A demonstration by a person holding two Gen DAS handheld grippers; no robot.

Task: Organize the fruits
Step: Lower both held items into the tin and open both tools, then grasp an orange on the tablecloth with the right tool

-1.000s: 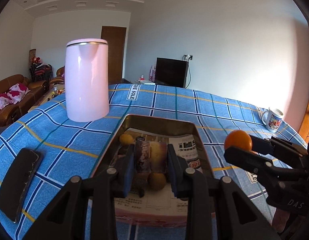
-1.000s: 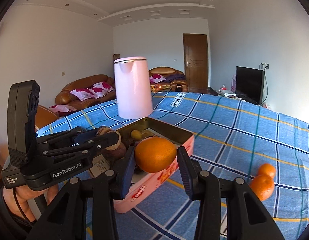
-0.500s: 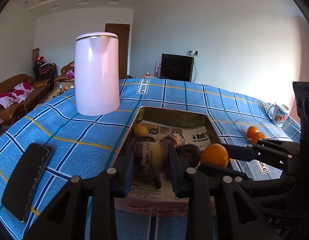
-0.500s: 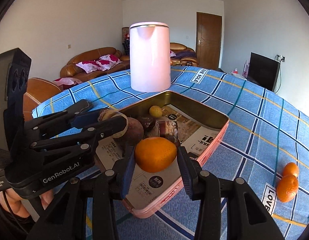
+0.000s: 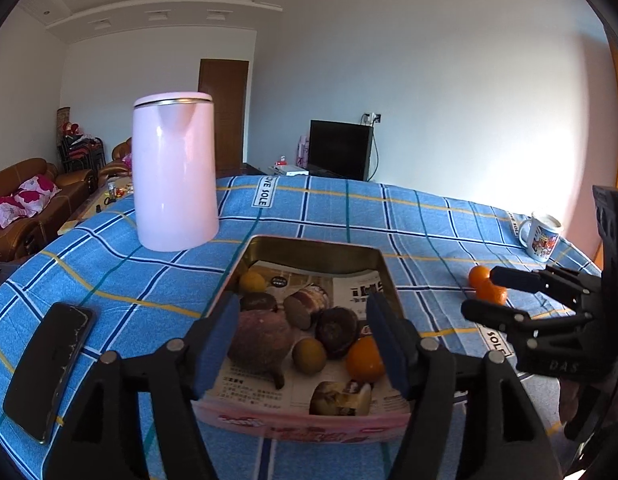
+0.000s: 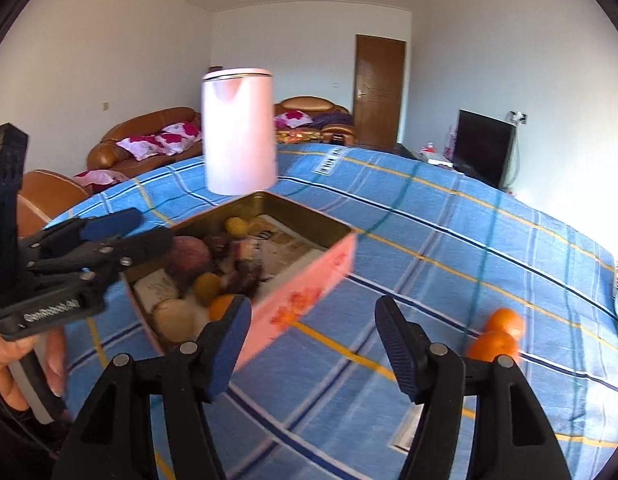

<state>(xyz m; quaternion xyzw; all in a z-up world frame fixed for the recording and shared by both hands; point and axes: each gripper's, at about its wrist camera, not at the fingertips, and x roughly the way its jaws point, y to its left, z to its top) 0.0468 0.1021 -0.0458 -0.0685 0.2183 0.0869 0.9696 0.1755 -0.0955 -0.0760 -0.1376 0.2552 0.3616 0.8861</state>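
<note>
- Right gripper (image 6: 313,344) is spread wide with nothing between the pads, hovering over the blue plaid tablecloth (image 6: 449,240) just off the near corner of the pink tin box (image 6: 309,284).
- Left gripper (image 5: 305,344) is also spread and empty, sitting right above the tin's near end (image 5: 301,420). The big reddish-brown fruit (image 5: 261,340) lies in the tin just below and between its pads, not pinched.
- Where the fruit is: most of it is in the tin on the newspaper lining, including an orange (image 5: 365,360), a couple of small yellow-green ones (image 5: 309,356) and some dark, wrinkly ones (image 5: 337,332). Two tangerines (image 6: 497,340) sit touching each other out on the cloth, well apart from the tin.
- My read on the step: both hands are free and between drops, so those two loose tangerines look like what's left.
- Next move, I'd guess: swing the right gripper over to the pair, come down on one only, and close gently since they're round and will roll.
- View differences: the left wrist camera shows the tin's contents clearly, plus a phone (image 5: 49,368) on the cloth, a mug (image 5: 543,236) at the far edge and the pink kettle (image 5: 175,172). The right wrist camera is motion-blurred, but it shows the tin's pink side wall and the person's hand (image 6: 25,360) holding the left gripper.
</note>
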